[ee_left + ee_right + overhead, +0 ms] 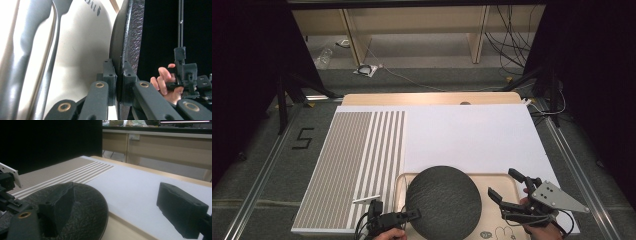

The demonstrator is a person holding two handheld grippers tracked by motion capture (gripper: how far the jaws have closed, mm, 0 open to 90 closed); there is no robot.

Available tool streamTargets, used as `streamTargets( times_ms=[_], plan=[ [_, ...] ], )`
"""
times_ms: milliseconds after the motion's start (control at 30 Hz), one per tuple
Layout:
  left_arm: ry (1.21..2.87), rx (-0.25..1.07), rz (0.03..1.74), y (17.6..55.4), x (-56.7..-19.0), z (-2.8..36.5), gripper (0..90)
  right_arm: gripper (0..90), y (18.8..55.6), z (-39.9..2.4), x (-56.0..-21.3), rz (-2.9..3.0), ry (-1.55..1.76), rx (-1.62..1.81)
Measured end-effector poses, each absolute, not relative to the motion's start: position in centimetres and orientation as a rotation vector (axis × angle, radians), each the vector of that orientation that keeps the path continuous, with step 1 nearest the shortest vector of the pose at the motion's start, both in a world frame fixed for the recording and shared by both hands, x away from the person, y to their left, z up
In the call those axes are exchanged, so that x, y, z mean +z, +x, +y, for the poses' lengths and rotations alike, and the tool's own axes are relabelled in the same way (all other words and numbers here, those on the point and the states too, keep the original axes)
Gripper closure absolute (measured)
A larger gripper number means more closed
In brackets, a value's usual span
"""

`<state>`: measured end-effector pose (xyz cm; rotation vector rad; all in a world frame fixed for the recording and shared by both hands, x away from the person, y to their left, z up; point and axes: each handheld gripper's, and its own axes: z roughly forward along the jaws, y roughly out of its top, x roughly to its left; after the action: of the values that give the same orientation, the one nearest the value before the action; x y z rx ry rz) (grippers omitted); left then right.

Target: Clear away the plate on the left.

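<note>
Left gripper (414, 215) low at the near edge, held in the left hand (390, 234), pointing rightward and roughly level; jaws nearly closed, pads pinched from both sides. Right gripper (507, 187) in the right hand (539, 231) at the near right, angled up-left, jaws spread wide with nothing between them, grey plate on top. Right-hand fingers (163, 80) curl round its body.

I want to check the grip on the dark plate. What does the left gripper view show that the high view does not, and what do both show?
Left gripper view: the left gripper's pads press both faces of the dark round plate at its rim, above the tray's pale inside.

High view: the plate's whole outline and the striped mat beside the tray.

Both: left gripper on the plate, right gripper open, apart from it.
</note>
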<state>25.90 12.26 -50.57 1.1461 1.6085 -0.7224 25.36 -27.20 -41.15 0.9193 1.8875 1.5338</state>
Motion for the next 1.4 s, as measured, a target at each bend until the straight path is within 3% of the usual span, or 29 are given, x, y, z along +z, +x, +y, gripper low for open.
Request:
streamTargets(
  times_ms=[1400],
  plan=[
    [1.242, -0.774, 1.633, 26.0, -51.9, 9.1, 85.0, 15.9, 25.3, -27.2, -41.2, 1.888, 0.914, 1.537]
  ],
)
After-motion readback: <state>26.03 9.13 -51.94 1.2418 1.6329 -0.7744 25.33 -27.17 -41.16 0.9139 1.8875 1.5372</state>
